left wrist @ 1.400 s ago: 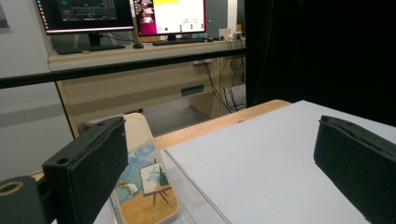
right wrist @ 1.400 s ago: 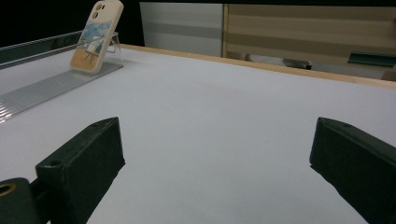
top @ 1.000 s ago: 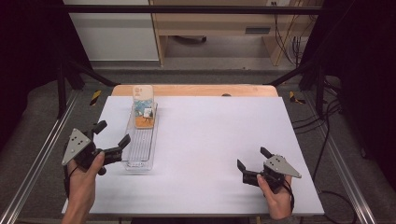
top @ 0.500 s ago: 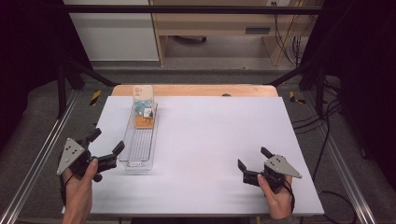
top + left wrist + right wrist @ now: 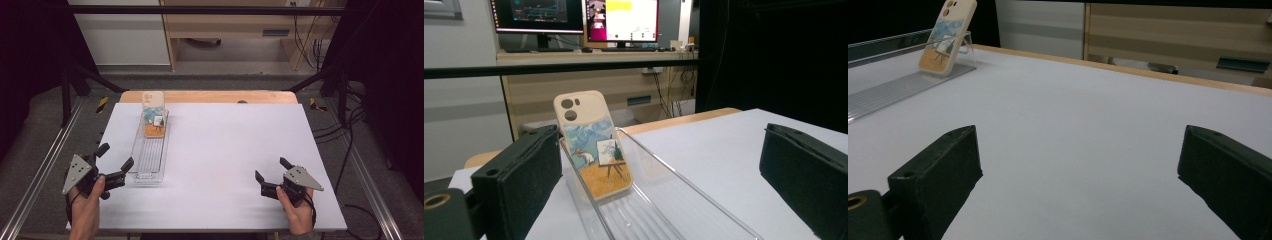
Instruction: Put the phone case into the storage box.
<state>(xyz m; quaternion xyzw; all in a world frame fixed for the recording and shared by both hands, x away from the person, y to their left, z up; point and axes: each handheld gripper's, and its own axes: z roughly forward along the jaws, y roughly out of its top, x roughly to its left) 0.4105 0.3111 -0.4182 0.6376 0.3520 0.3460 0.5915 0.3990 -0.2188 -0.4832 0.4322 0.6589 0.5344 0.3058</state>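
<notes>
— Jaws first: how does each gripper stand?

— Left gripper (image 5: 114, 162) is spread wide with nothing between its jaws, held at the near left corner of the white table (image 5: 225, 150). Right gripper (image 5: 272, 175) is likewise spread wide and empty, held low over the bare table near the front right edge. The two are well apart.

— What lies closest to the left one?

— A clear plastic tray (image 5: 150, 160), long and narrow, with a ribbed floor. Its near end sits just beside the left gripper's inner jaw; from the high view I cannot tell whether they touch. In the left gripper view the tray (image 5: 664, 205) runs away between the two jaws.

— Anything in the tray?

— One thing: a phone case (image 5: 152, 117), cream-coloured, with camera cut-outs at the top and a printed painting scene of blue sky, an orange field and an easel. It stands tilted at the tray's far end, its foot on the ribbed floor, its top leaning back over the tray's far rim. The rest of the tray holds nothing.

— And from the grippers' own views?

— Ahead of the left gripper, the case (image 5: 591, 142) stands nearer its left jaw. From the right gripper view, the case (image 5: 947, 37) is far off to the upper left, well away from both jaws, with the tray (image 5: 893, 87) stretching toward that side.
</notes>
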